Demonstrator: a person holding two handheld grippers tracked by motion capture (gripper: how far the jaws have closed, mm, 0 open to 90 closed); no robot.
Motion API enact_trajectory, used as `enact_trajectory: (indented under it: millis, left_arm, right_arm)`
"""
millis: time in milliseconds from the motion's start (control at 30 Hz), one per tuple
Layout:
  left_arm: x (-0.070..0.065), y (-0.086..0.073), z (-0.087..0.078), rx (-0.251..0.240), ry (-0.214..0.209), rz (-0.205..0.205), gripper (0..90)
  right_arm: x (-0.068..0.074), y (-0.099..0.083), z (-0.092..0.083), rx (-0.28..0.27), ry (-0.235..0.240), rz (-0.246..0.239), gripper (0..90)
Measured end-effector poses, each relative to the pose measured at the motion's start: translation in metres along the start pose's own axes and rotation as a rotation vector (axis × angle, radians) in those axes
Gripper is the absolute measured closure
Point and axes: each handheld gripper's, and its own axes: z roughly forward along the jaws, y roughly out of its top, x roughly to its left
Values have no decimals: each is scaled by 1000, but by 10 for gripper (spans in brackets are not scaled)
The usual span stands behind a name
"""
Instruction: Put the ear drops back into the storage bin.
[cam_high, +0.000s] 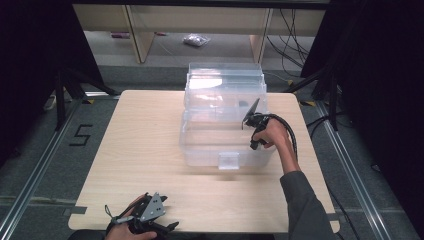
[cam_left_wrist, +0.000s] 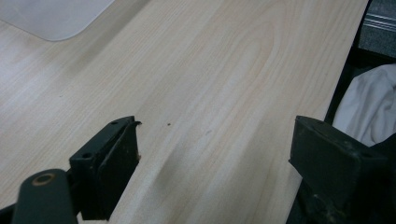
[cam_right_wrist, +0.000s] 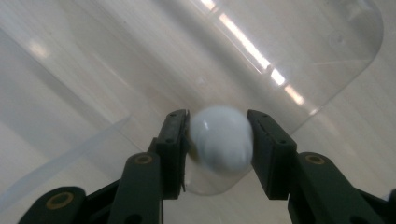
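Note:
A clear plastic bin (cam_high: 224, 145) with an open top stands on the middle of the wooden table (cam_high: 140, 150). My right gripper (cam_high: 251, 112) reaches over the bin's right wall, tilted down into it. In the right gripper view this gripper (cam_right_wrist: 218, 136) is shut on a small white ball (cam_right_wrist: 219, 142), slightly blurred, above the bin's clear floor (cam_right_wrist: 303, 56). My left gripper (cam_high: 160, 226) rests at the table's front edge with a hand on it. Its jaws (cam_left_wrist: 215, 140) stand wide open over bare wood, with nothing between them.
A corner of the clear bin (cam_left_wrist: 51, 18) shows far ahead of the left gripper. White cloth (cam_left_wrist: 369, 107) lies just past the table's edge. Black stands and cables (cam_high: 320, 85) flank the table. A small bag (cam_high: 196, 40) lies on the floor behind.

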Motion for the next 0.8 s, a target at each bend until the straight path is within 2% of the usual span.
enact_trajectory:
  millis: [33, 133, 200, 233, 267, 300, 333, 367, 433, 533, 567, 633, 733, 767, 800]
  left_arm:
    - [0, 0, 0, -3, 0, -2, 150]
    - [0, 0, 0, -3, 0, -3, 150]
    - [0, 0, 0, -3, -1, -2, 150]
    - [0, 0, 0, -1, -1, -1, 150]
    - [0, 0, 0, -1, -1, -1, 150]
    - [0, 0, 0, 0, 1, 0, 150]
    - [0, 0, 0, 0, 1, 0, 150]
    - [0, 0, 0, -3, 0, -3, 150]
    - [0, 0, 0, -2, 0, -3, 150]
    - [0, 0, 0, -1, 2, -1, 150]
    - [0, 0, 1, -2, -1, -11, 150]
    - [0, 0, 1, -13, -2, -2, 150]
    - [-1, 0, 0, -13, -1, -5, 150]
    - [-1, 0, 0, -12, 1, -5, 150]
    - [0, 0, 0, -10, 8, -1, 150]
  right_arm:
    - [-1, 0, -1, 0, -13, -11, 593]
    - [1, 0, -5, -8, 0, -11, 583]
    - [4, 1, -9, -12, 3, -3, 559]
    - [6, 0, -10, -12, 2, 26, 555]
    - [6, 0, -10, -12, 2, 26, 555]
    - [4, -1, -13, -25, -2, -11, 542]
    - [4, -1, -13, -25, -2, -11, 542]
    - [7, -1, -14, -22, -2, 16, 536]
    - [6, -3, -17, -37, -18, -1, 522]
    - [8, -4, -21, -40, -27, 16, 498]
    - [8, -5, -25, -58, -29, -5, 489]
    - [11, -7, -30, -58, -20, 35, 477]
    - [10, -9, -33, -84, -21, 18, 470]
    - [11, -11, -37, -90, -26, 27, 463]
    - [10, -12, -38, -103, -28, 5, 457]
